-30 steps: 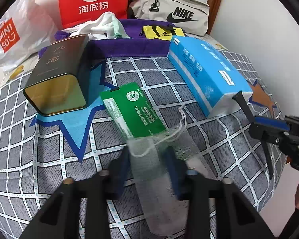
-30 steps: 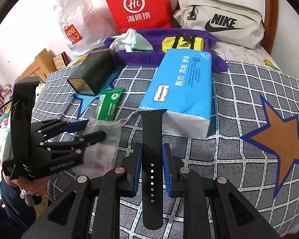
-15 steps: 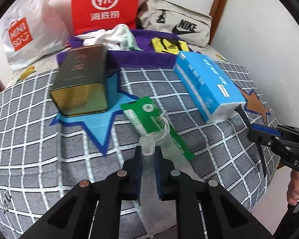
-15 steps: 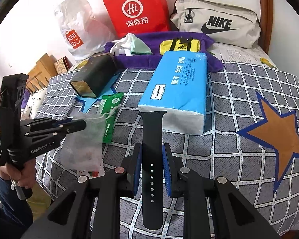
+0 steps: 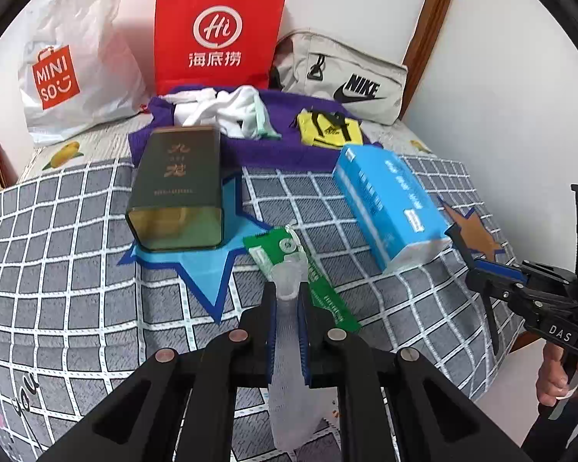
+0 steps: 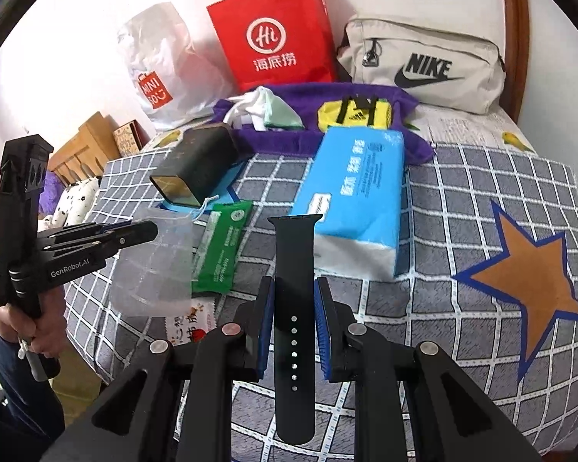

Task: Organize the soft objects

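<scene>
Mesh pouch [image 5: 287, 350], pinched in the just-closed left gripper [image 5: 288, 302], now hangs lifted off the checked bedcover [image 5: 57, 269]; right gripper [image 6: 293, 308] clamps a black watch strap [image 6: 293, 269], presumably for bagging.

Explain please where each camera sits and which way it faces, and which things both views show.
Left wrist: sits on the left gripper, facing down across the bed; its fingers pinch a mesh pouch; the right gripper and hand show.
Right wrist: sits on the right gripper, facing likewise; holds a black watch strap; the left gripper and hand show.
Shared: blue tissue pack, green packet, dark tin, red bag.
</scene>
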A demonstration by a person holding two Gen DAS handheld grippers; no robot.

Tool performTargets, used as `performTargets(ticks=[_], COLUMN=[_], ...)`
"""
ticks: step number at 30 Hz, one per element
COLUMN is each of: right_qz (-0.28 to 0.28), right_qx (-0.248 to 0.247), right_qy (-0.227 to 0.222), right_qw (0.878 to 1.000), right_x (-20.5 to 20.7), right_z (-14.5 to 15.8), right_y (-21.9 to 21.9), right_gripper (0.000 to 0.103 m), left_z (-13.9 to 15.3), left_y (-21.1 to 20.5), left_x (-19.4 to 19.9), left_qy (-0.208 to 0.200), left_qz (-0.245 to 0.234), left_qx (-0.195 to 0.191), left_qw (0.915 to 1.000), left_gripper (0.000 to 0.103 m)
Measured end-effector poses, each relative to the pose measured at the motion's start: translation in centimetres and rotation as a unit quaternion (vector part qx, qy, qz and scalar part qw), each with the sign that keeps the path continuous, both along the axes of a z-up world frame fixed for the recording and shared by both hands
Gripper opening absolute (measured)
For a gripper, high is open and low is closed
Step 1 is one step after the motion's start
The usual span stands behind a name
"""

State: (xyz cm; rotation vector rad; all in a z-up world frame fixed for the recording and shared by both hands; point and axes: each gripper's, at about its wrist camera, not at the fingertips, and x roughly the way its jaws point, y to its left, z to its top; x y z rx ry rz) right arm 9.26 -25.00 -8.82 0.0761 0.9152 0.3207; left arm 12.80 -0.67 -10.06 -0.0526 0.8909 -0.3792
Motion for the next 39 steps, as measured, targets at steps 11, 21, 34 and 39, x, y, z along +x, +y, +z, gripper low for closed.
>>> performTargets(ticks=[11,21,34,39], right_qz=[0.01,0.019,0.004,-0.008], right_qx=[-0.002,-0.002,-0.002,-0.003], right_qy=[-0.009,-0.01,-0.007,-0.008], right_qw=[1.0,1.0,1.0,1.0], right_x=[1.9,4.9,9.1,10.8], right_z=[2.4,4.1,5.0,5.2], right_y=[0.8,1.8,1.7,0.9], right_gripper=[0.02,0.02,0.02,0.02], left_z=[2.5,5.0,6.6,6.9], left_y=[0.6,0.4,0.6,0.9], left_x=[1.1,3.3,6.8,8.3], left_qy=[-0.007,-0.018,-0.024,-0.024], left_qz=[0.009,0.001,-0.005,0.0], left_qx=[-0.008,-0.012,-0.025,-0.024], left_qw=[0.9999,0.9998,0.9994,0.9994], left_gripper=[0.009,0.007,0.006,0.006])
